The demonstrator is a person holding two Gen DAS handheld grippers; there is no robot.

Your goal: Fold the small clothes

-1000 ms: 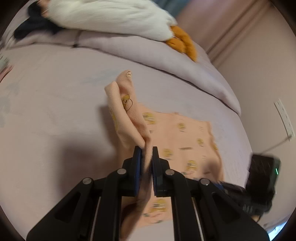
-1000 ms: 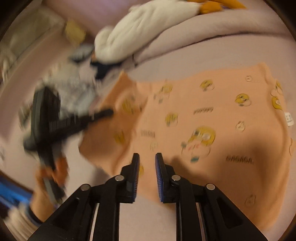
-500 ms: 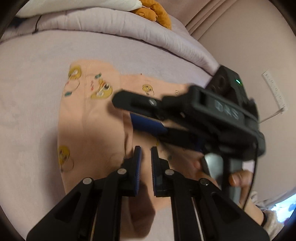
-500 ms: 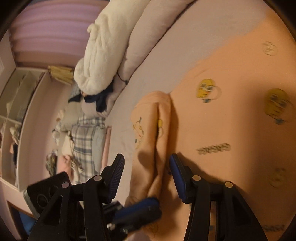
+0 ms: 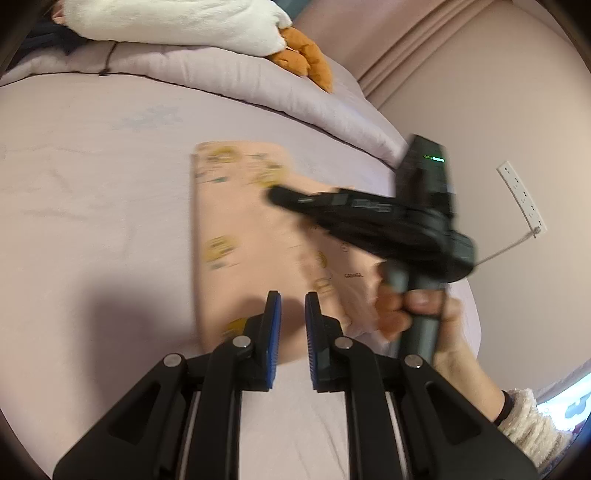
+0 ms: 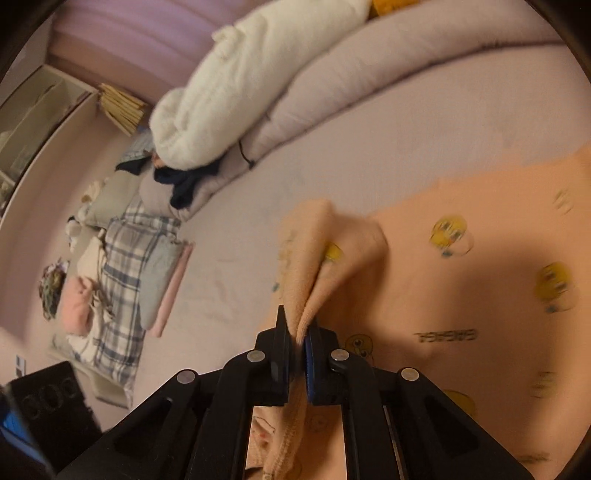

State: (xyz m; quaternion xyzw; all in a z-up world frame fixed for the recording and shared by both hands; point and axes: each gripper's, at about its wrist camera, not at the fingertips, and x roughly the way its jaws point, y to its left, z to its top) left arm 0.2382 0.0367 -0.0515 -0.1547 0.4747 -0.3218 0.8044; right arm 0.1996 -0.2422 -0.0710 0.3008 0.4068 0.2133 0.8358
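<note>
A small peach garment with yellow cartoon prints (image 5: 236,236) lies on the pale lilac bed sheet (image 5: 92,177), one side folded over with a straight left edge. My left gripper (image 5: 292,302) is open and empty, just above the garment's near edge. My right gripper (image 6: 298,328) is shut on a bunched fold of the peach garment (image 6: 461,288) and lifts it off the flat part. In the left wrist view the right gripper's body (image 5: 399,221) reaches over the garment from the right, held by a hand.
A rolled lilac duvet (image 5: 240,77) with a white plush (image 5: 173,18) and an orange toy (image 5: 306,59) lines the far side. A stack of folded clothes, plaid on top (image 6: 125,288), lies left in the right wrist view. A wall with a socket strip (image 5: 521,199) is right.
My left gripper let go of the garment fold and drew back, now open. My right gripper closed on the raised fold that stood between its open fingers half a second ago.
</note>
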